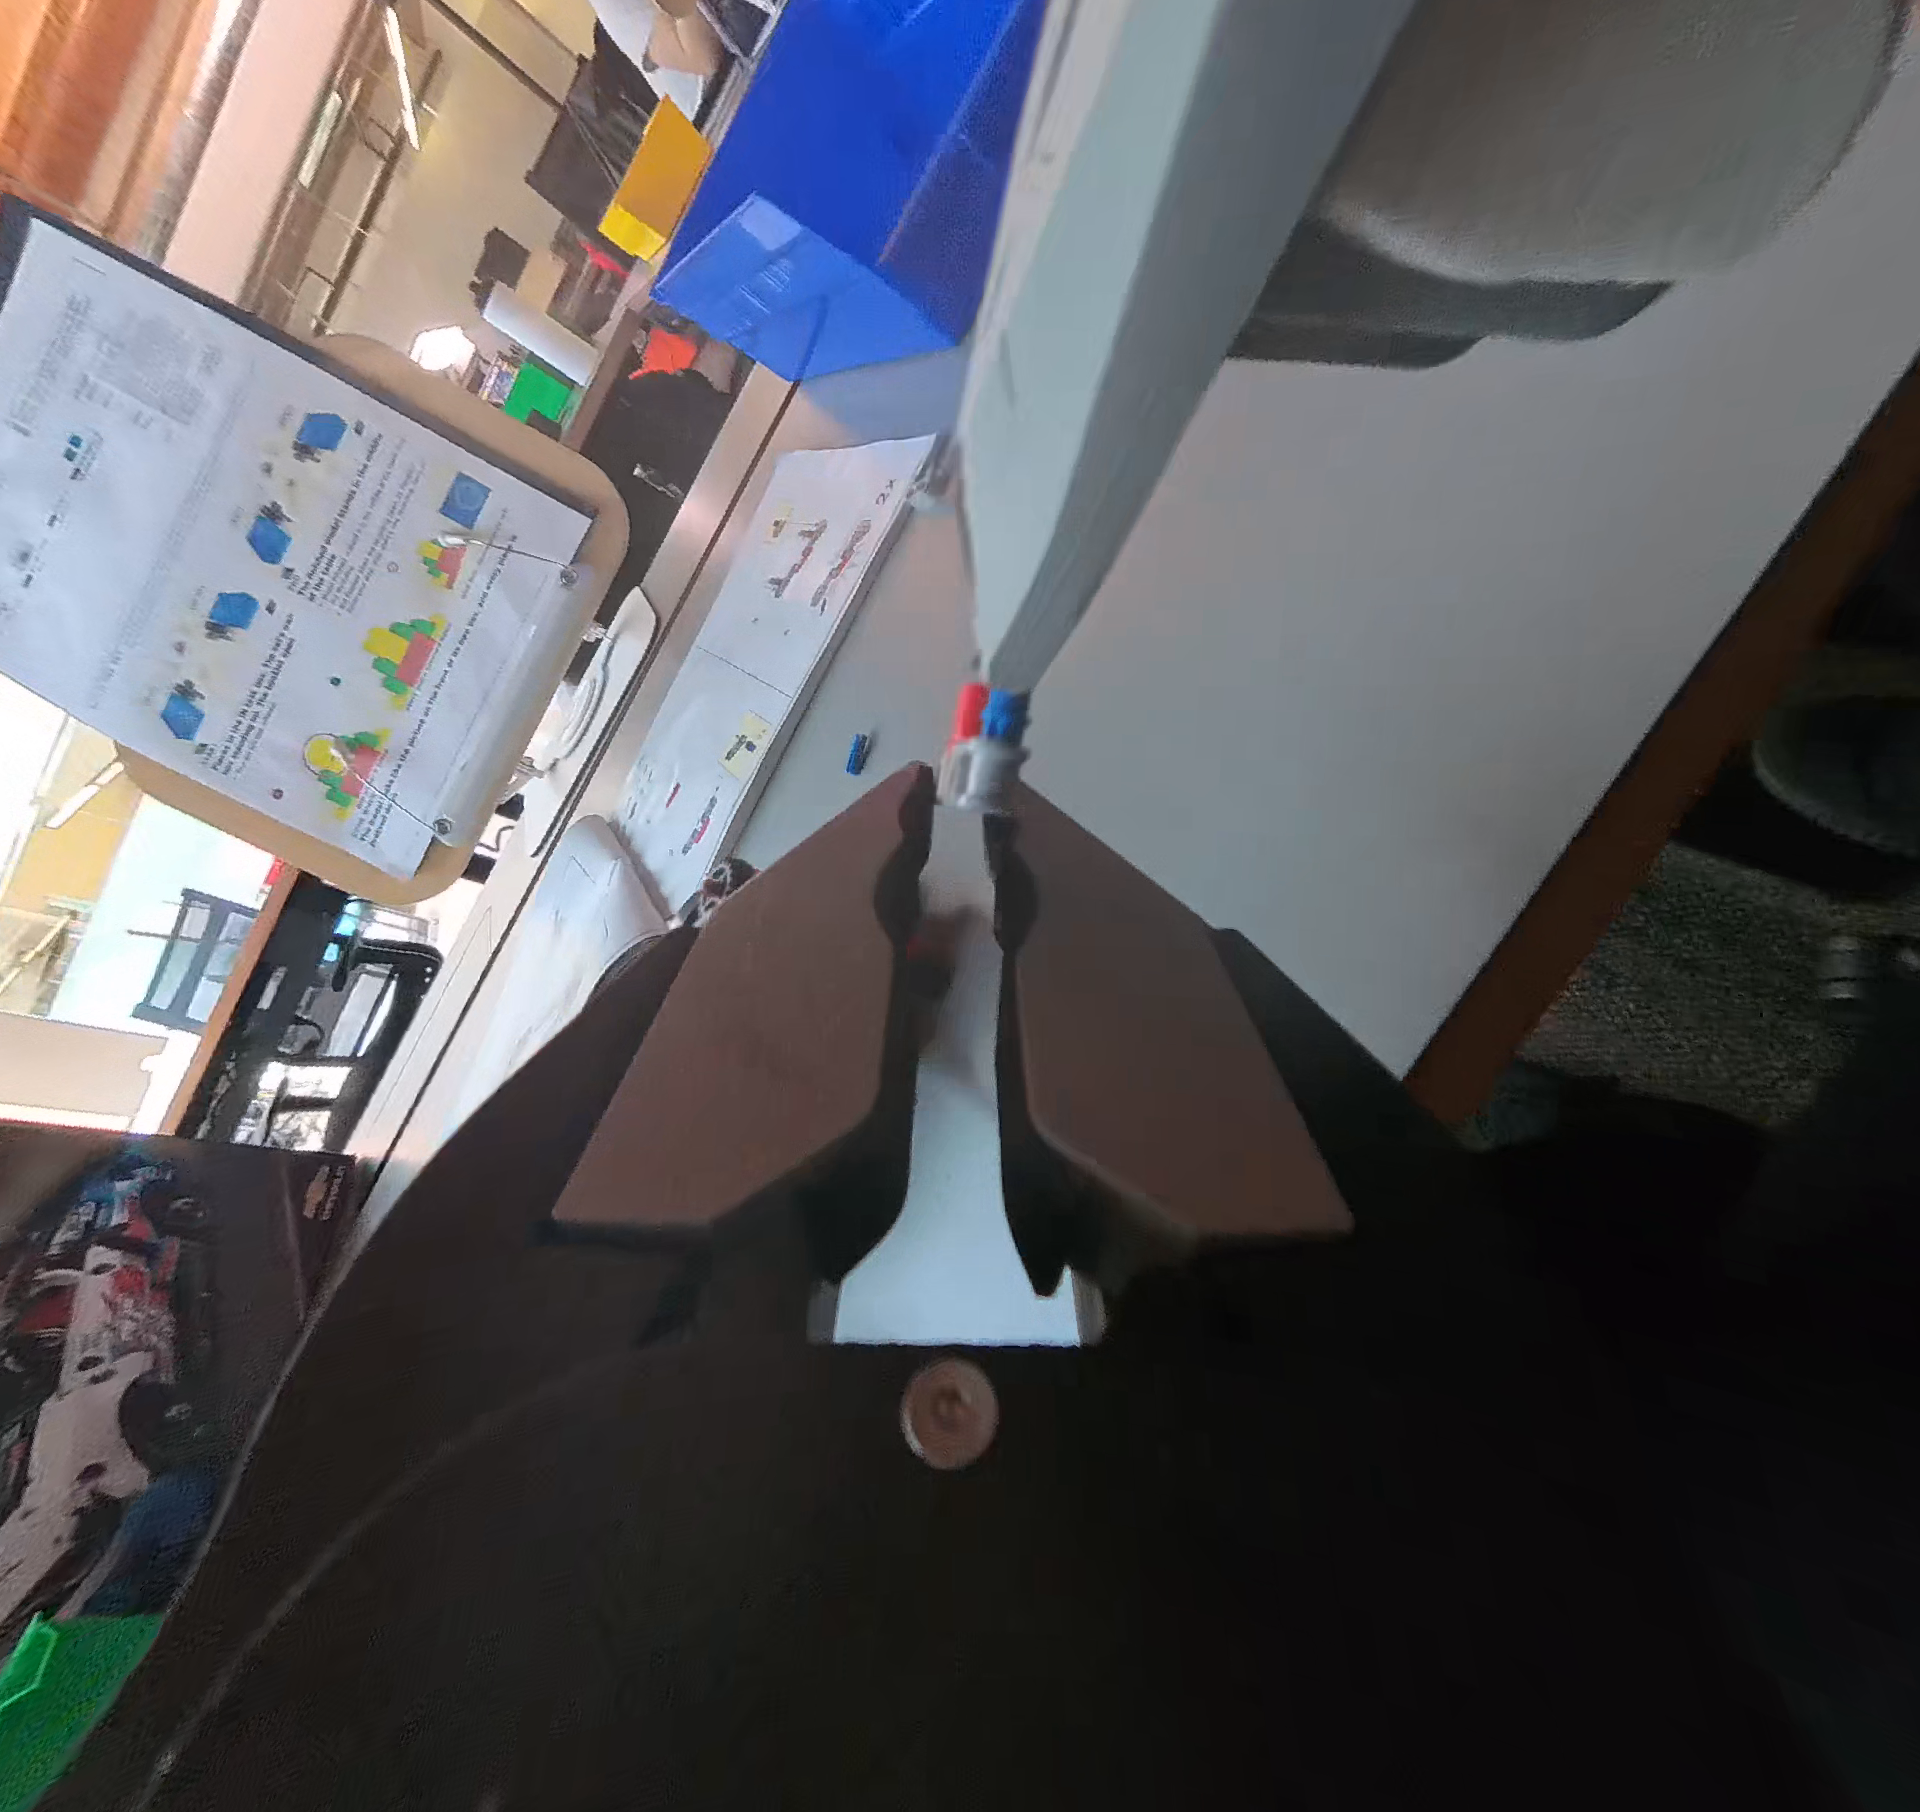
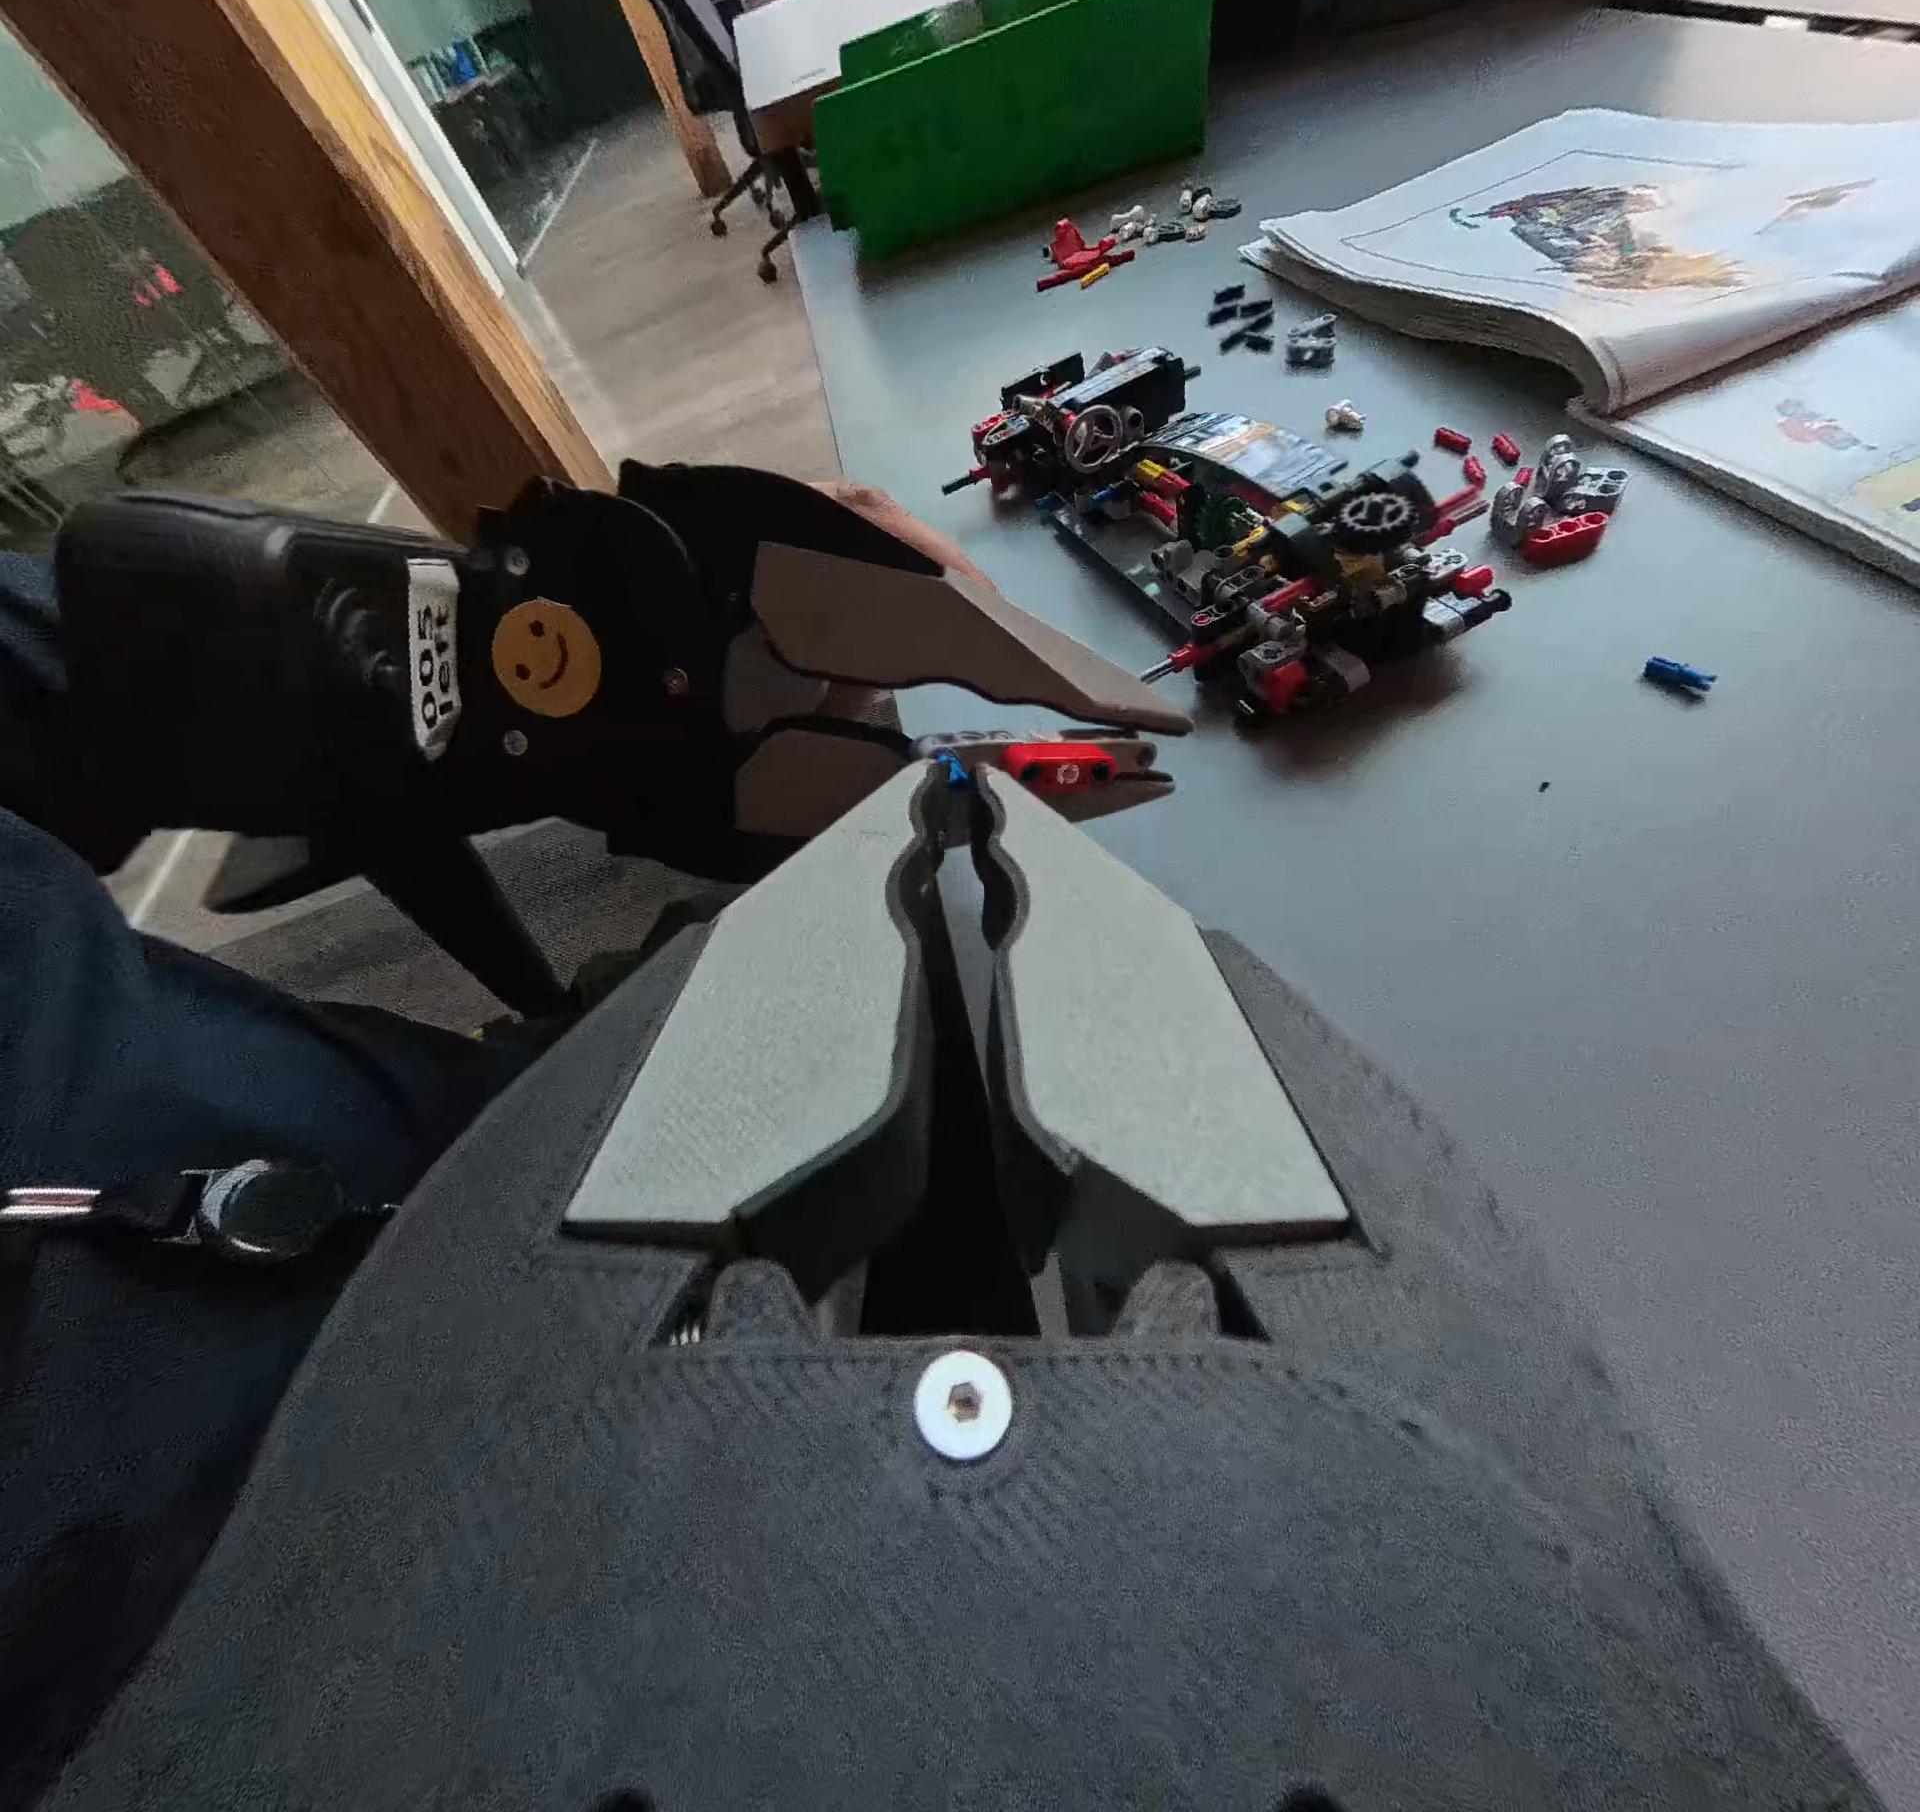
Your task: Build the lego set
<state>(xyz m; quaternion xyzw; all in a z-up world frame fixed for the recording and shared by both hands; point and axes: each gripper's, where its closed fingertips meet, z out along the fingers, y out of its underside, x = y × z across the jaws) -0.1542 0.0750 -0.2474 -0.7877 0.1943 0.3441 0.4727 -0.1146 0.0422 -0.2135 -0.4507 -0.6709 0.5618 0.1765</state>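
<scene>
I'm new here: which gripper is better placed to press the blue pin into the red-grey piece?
Probably the right gripper: its tips pinch the pin beside the piece, which the left gripper clamps.

Model (image 2: pixel 1236 526) btwn bin (image 2: pixel 1013 115), booklet (image 2: pixel 1621 235)

Red-grey beam (image 2: pixel 1081 763) (blue pin (image 2: pixel 951 773)) clamped.

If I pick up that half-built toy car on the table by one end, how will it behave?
The toy car is many small snapped-together parts, so it would probably flex or shed pieces. Thin rods stick out of its near end, which look easy to knock loose. It has no wheels that I can see, so a push should probably make it slide on the table, not roll.
</scene>
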